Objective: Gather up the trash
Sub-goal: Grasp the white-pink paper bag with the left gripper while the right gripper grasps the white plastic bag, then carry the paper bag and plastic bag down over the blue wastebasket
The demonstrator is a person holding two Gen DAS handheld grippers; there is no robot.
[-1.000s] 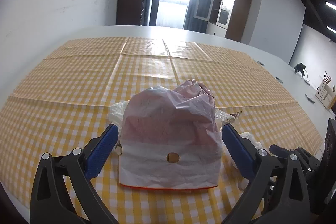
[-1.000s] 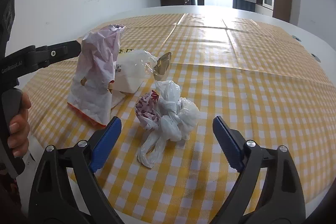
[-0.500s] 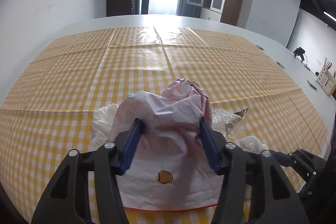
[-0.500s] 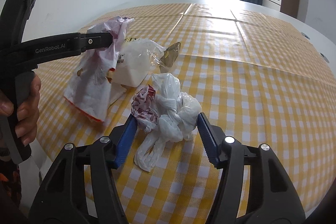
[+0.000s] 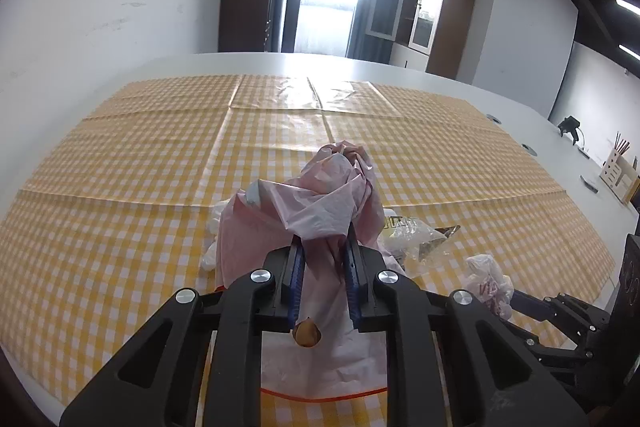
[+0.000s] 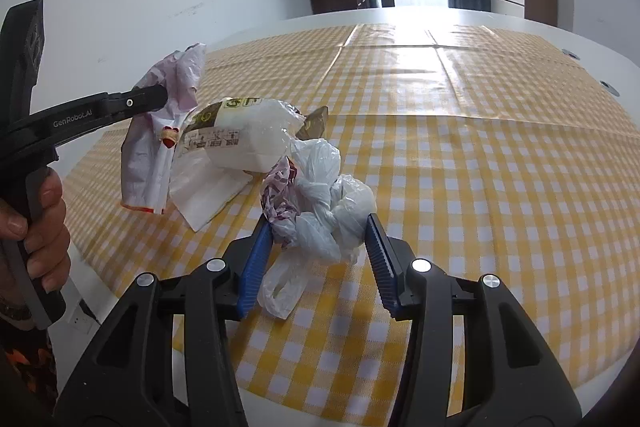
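Right now the pink plastic bag (image 5: 316, 211) is pinched at its gathered upper part by the left claw (image 5: 323, 279), its bottom edge apparently off the checked tabletop (image 5: 120, 187). Just beside it, the knotted white bag bundle (image 6: 324, 211) lies on the cloth between the right claw (image 6: 316, 259)'s blue pads, which sit against its sides without visibly squeezing it. A clear wrapper (image 6: 248, 135) lies behind. This looks like the pick-up step; next, I'd guess, the right claw must close firmly, then lift.

Both wrist views low, close over checked tablecloth (image 5: 160, 167), facing window — share pink bag (image 6: 148, 155)
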